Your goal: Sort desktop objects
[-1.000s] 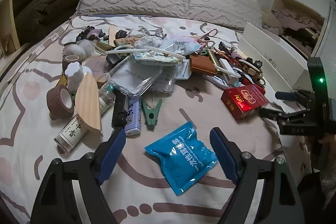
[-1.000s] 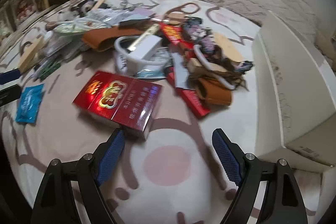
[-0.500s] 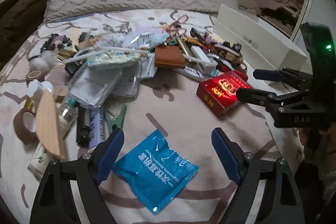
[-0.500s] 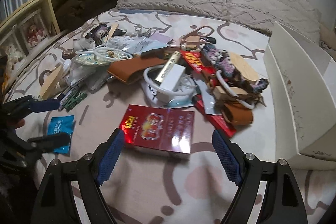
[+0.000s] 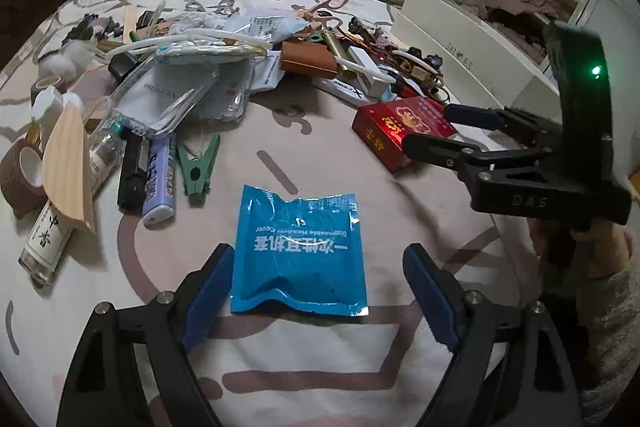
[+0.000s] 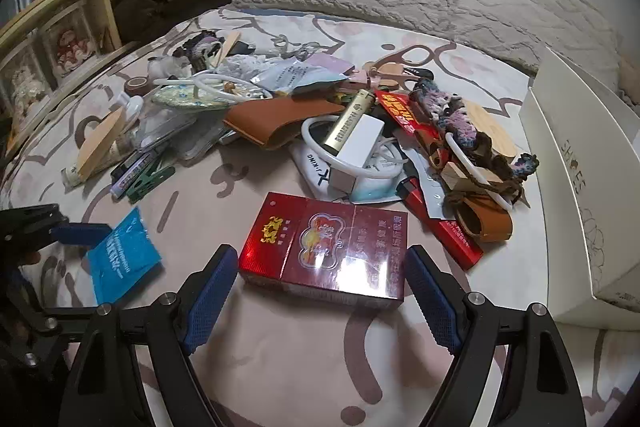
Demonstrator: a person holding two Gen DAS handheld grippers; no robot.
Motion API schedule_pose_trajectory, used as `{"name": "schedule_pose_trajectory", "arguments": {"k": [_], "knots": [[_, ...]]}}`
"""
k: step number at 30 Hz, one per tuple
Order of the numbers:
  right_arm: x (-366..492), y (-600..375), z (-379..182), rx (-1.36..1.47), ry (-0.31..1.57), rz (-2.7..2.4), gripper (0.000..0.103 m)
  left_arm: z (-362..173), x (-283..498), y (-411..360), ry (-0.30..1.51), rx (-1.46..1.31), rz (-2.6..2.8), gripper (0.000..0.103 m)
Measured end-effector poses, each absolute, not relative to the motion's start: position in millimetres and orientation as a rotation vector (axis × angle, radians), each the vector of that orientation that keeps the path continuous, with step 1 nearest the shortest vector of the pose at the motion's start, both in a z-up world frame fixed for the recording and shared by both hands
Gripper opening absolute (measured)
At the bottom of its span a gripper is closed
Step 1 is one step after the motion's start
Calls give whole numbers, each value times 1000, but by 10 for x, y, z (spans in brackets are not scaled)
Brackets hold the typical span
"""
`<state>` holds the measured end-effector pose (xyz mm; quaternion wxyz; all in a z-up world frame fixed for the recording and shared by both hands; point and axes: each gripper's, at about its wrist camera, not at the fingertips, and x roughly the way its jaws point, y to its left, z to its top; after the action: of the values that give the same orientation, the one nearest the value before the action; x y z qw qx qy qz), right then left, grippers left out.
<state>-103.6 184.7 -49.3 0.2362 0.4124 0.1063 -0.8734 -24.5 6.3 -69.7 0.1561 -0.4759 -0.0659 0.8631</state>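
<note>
— So, where is my left gripper (image 5: 318, 291)?

— I have it spread wide, holding nothing. The blue packet (image 5: 299, 253) lies flat right between its blue pads, at twelve o'clock, its long way pointing away from me.

— And the right gripper (image 6: 318, 291)?

— I hold it spread wide too, holding nothing. The red box (image 6: 326, 247) sits at twelve o'clock between its pads, long side lying across. Farther off is the messy pile (image 6: 360, 131), and the white box (image 6: 580, 195) at two o'clock.

- The left gripper (image 5: 318, 281) hangs wide open, fingers either side of a blue packet (image 5: 298, 251) on the bedsheet (image 5: 320, 359).
- The right gripper (image 5: 434, 131) brackets a red box (image 5: 400, 131), jaws apart.
</note>
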Motion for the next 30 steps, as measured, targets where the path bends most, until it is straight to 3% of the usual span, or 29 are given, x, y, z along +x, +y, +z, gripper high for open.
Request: {"name": "schedule_pose_trajectory", "arguments": {"k": [8,10,14,30], "knots": [[-1051,1700,-513,1109,323,-2411,86,-714,-247,116,-45,-1376,2599,86],[-1033,1657,-527,1104,343,-2404,97,-733,-251,146,-19,-1378,2598,86],[-984,1575,-575,1088,452,-2428,99,-760,-273,169,13,-1379,2605,89],[-1123,1768,-663,1216,322,-2443,99,-846,-323,138,-102,-1376,2615,98]]}}
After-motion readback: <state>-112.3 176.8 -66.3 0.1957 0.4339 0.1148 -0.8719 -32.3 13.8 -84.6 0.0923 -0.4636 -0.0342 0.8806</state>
